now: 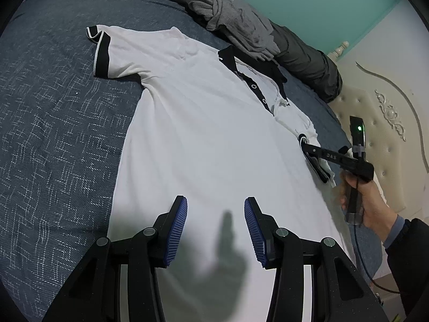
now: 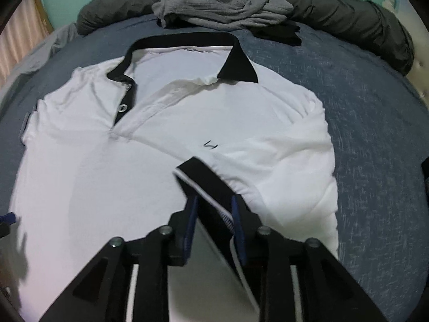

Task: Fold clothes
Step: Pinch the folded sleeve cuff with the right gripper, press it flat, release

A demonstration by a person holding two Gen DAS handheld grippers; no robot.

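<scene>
The white shirt (image 2: 150, 161) lies flat on the bed (image 1: 53, 134), front up. You are folding in a sleeve. Your right gripper (image 2: 214, 230) has the black cuff (image 2: 206, 182) between its pads, laid over the chest; the pads sit a little apart, so it looks let go, not pinched. Your left gripper (image 1: 215, 228) hangs half open over the lower shirt, holding nothing. Next, I think, comes the other sleeve (image 1: 112, 51). A grey pile (image 2: 222, 2) near the collar stays clear of it.

Matt white cloth polo shirt (image 1: 203, 123), rough woven blue bedspread (image 1: 53, 123), ribbed fingers (image 1: 177, 228)
</scene>
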